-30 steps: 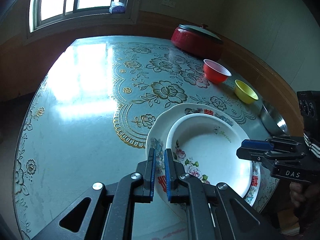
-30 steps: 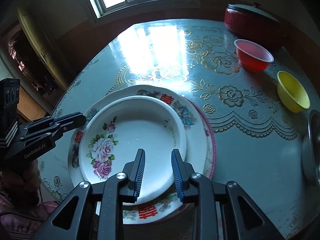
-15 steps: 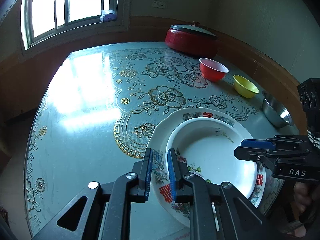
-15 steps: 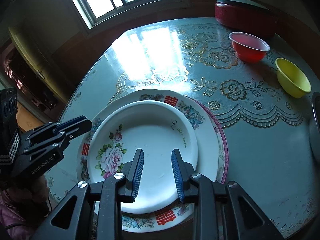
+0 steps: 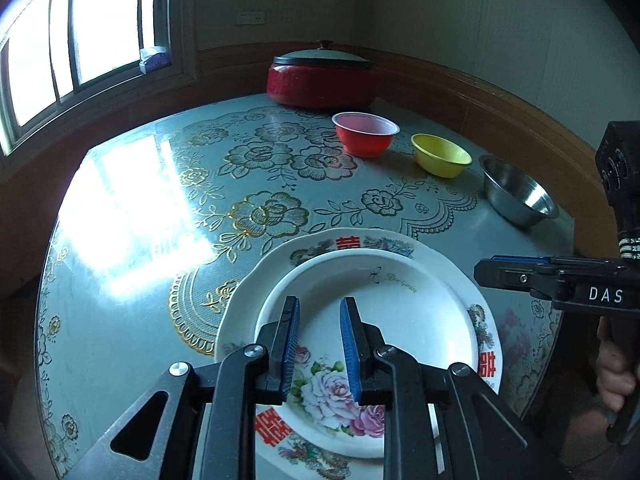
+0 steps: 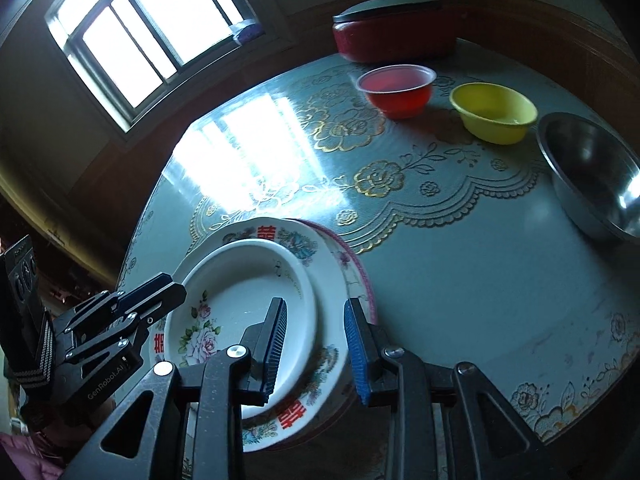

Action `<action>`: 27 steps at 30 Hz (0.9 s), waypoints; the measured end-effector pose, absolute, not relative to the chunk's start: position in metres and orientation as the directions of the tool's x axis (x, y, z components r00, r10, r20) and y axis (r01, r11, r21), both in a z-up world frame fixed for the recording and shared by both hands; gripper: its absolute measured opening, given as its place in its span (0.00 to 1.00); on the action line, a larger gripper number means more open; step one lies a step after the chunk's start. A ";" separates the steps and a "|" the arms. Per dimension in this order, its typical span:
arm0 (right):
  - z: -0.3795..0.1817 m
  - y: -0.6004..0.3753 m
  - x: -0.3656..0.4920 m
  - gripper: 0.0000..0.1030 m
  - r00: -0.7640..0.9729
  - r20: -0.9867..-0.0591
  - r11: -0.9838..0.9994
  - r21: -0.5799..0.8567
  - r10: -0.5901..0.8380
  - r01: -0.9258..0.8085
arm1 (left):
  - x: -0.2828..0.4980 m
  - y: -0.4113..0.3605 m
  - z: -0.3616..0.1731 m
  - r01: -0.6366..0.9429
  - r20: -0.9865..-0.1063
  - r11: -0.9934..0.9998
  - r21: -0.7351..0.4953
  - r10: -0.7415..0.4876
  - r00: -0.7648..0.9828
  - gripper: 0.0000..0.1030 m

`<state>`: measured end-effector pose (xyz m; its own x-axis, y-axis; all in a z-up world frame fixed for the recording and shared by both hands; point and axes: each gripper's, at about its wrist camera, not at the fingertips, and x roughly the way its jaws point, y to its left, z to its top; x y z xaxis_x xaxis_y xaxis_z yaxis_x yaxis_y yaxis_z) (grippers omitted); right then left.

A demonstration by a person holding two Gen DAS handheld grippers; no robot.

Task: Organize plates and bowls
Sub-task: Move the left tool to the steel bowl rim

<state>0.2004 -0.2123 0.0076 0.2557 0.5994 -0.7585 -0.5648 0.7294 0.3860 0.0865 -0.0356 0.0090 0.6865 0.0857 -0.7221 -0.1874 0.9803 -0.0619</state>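
A stack of plates sits at the table's near edge: a white rose plate on top of a larger plate with red characters, over a pink-rimmed plate. My left gripper is open and empty above the top plate's near side. My right gripper is open and empty over the stack's right edge. A red bowl, a yellow bowl and a steel bowl stand in a row at the far right.
A red lidded pot stands at the table's far edge by the wall. The round table has a floral lace cover under glass. A window is at the far left.
Both grippers have opened wider and pulled back and up from the plate stack. The views now tilt up toward the bowls and the wall.
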 end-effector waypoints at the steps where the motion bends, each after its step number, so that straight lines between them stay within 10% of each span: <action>1: 0.008 -0.219 0.202 0.28 0.271 -0.759 0.745 0.387 0.592 -0.543 | 0.090 -0.040 0.009 -0.168 -0.722 0.984 -0.057 0.075 0.688 0.23; 27: 0.021 -0.417 0.307 0.29 0.504 -0.728 0.884 0.420 0.464 -0.207 | 0.203 -0.194 0.018 0.037 -0.744 0.999 0.031 -0.001 0.668 0.29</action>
<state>0.3069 -0.4165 0.0211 0.5041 0.4642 -0.7283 -0.2067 0.8836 0.4201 0.2032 -0.1938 0.0177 0.6680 -0.0012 -0.7442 0.0367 0.9988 0.0313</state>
